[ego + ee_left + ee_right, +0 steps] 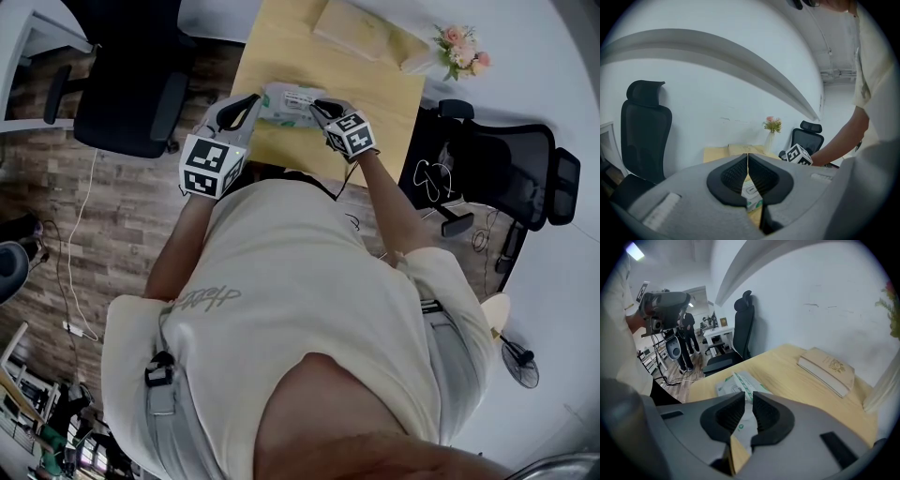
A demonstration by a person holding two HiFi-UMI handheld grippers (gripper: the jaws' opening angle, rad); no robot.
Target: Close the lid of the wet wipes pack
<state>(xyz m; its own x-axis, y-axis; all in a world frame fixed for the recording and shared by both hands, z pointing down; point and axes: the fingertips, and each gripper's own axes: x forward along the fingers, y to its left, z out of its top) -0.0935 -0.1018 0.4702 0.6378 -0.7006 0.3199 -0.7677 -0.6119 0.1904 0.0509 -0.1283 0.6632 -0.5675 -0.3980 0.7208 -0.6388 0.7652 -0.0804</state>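
The wooden table [281,52] carries everything. A closed book [354,28] lies near its far edge, and a vase of flowers [457,47] stands at the far right corner. The wet wipes pack [289,101] lies flat on the near half of the table, closer to the left edge. The left gripper [255,99] is at the left end of the pack, and its jaws meet at the tips with nothing between them. The right gripper [317,107] is over the right end, with its jaws almost together and only a thin slit between them.
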